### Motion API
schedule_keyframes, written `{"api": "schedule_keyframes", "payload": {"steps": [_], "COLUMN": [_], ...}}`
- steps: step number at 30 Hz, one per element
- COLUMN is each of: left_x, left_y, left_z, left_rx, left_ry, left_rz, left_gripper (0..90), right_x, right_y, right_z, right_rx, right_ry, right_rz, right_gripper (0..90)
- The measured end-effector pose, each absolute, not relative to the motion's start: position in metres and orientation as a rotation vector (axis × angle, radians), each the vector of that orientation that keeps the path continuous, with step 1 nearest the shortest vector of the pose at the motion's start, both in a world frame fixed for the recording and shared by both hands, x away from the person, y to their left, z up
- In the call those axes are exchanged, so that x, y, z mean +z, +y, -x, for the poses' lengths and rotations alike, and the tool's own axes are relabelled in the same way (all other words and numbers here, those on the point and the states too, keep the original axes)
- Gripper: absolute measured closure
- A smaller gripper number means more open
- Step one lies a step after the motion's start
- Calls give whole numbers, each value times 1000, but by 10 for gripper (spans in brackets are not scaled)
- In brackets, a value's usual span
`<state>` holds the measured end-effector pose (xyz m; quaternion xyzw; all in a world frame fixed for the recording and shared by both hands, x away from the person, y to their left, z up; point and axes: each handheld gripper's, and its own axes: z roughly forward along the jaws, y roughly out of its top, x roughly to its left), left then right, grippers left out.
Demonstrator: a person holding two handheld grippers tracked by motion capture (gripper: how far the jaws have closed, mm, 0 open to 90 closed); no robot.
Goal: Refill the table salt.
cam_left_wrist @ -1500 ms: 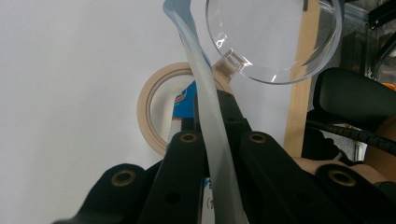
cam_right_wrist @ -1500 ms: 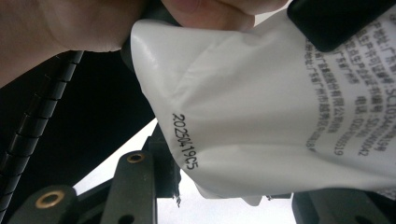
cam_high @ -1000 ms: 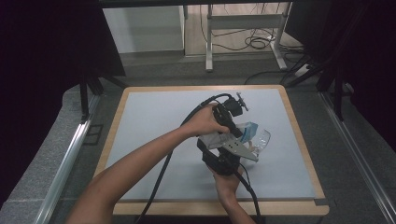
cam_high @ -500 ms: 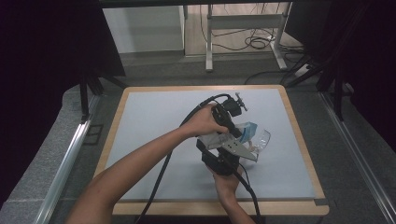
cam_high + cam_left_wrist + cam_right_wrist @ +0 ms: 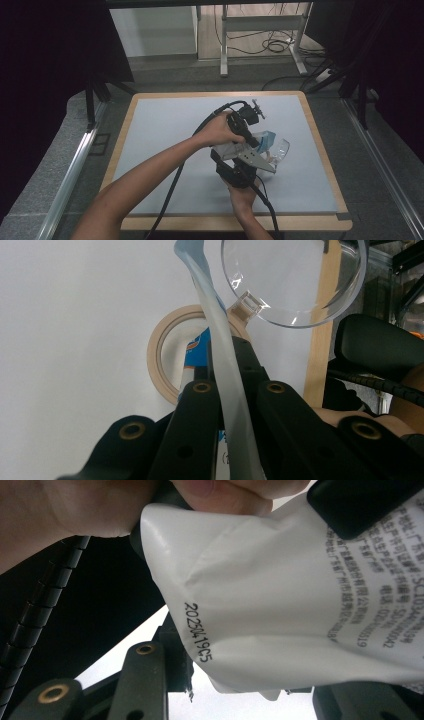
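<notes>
From above, both grippers meet over the grey mat (image 5: 165,150), beside a clear cup (image 5: 281,148). The left gripper (image 5: 231,390) is clamped on the white pouch's edge (image 5: 220,355), just under the cup. The right gripper (image 5: 235,680) grasps the pouch's bottom.

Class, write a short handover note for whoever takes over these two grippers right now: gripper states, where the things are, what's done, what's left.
Left gripper: shut on the white pouch's edge.
Right gripper: jaws part-closed around the same white pouch; whether they press on it cannot be told.
Things: pouch held over the clear cup; tape roll lies on the table.
Done: pouch lifted.
Left: probably opening or emptying it into the cup.
</notes>
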<state>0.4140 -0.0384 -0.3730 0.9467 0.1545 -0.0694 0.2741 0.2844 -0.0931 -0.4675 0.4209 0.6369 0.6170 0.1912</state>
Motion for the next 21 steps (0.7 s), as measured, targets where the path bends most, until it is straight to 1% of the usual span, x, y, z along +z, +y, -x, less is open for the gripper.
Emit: {"api": "schedule_keyframes", "payload": {"steps": [9,21], "left_x": [-372,-375], "left_y": [-36,-23], "left_z": [-413,-410], "left_rx": [-184,-190], "left_ry": [423,431], "left_rz": [-2537,-2488], "left_gripper": [898,897], "right_x": [-469,-480], "right_y": [-92,-85], "right_z": [-284,-280], "right_rx": [1724,1683], "right_ry": [1790,1815], "right_rz": [-1172,-1169], "right_gripper": [568,568]}}
